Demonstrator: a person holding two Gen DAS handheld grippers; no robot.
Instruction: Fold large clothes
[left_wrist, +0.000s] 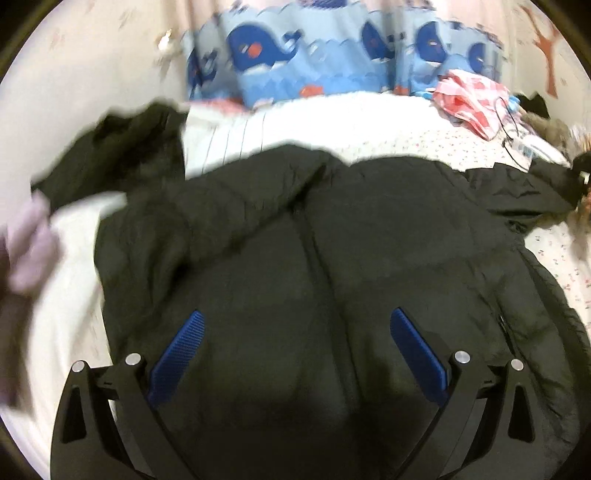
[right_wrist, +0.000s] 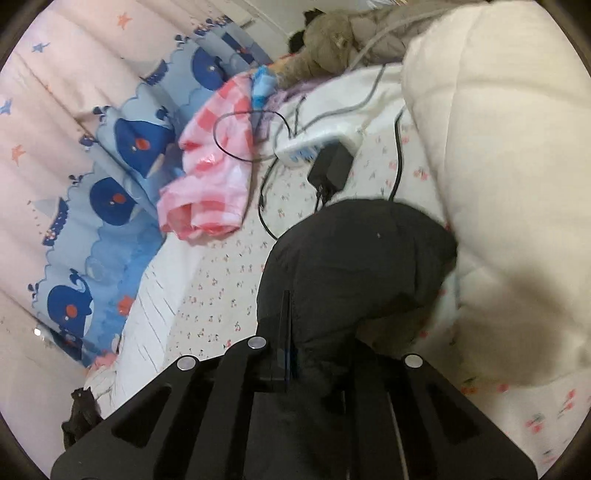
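Your left gripper (left_wrist: 293, 354) hangs wide open over the black jacket (left_wrist: 332, 258); your right gripper (right_wrist: 288, 354) is clamped on its sleeve (right_wrist: 354, 258).

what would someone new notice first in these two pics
A big black padded jacket sprawls across the bed, filling the left wrist view beneath the open left tool. Behind it hangs a blue whale-print curtain. In the right wrist view, the right tool is shut on a bunched part of the jacket.
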